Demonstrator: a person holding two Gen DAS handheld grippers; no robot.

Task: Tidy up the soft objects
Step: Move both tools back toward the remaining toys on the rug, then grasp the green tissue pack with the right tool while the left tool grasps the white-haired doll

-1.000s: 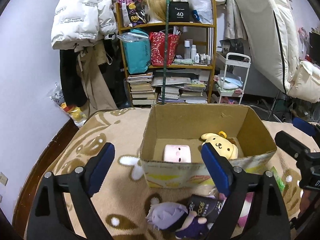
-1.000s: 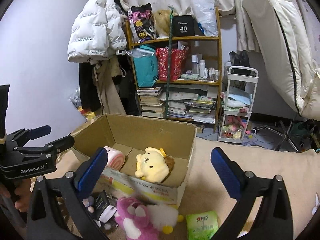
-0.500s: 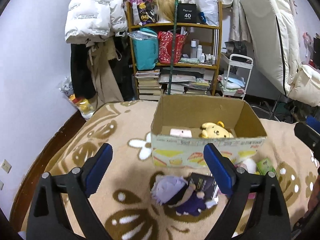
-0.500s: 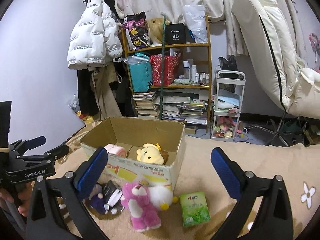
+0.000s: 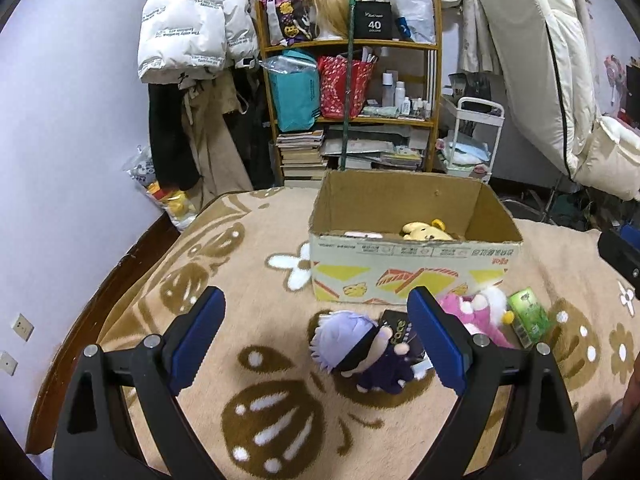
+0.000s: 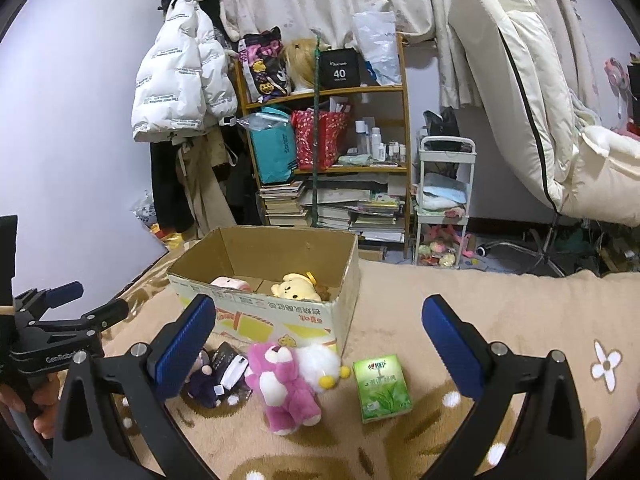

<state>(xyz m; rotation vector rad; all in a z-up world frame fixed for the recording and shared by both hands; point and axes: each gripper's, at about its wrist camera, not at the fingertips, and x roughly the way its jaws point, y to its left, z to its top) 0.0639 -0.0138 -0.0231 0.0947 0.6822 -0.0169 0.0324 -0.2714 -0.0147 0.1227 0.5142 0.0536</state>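
- My left gripper has its blue-padded jaws spread wide with nothing between the pads; they have just been opening a little further.
- Below and ahead of it, a plush doll with lavender hair and a dark purple outfit lies on the tan fleece blanket with brown and white flower shapes, just in front of the box.
- The open brown cardboard box with yellow printing on its front stands on the blanket; inside I see a yellow plush dog and a pink-and-white roll-shaped soft toy side by side.
- My right gripper also stands wide open, holding nothing.
- In front of the box, a pink plush bear lies touching a white fluffy plush with yellow feet.
- A green rectangular tissue pack lies just to the right of those two.
- A black packet with white lettering lies under the doll's side, near the bear.
- In the right wrist view, a hand at the left edge holds the left gripper's handle.
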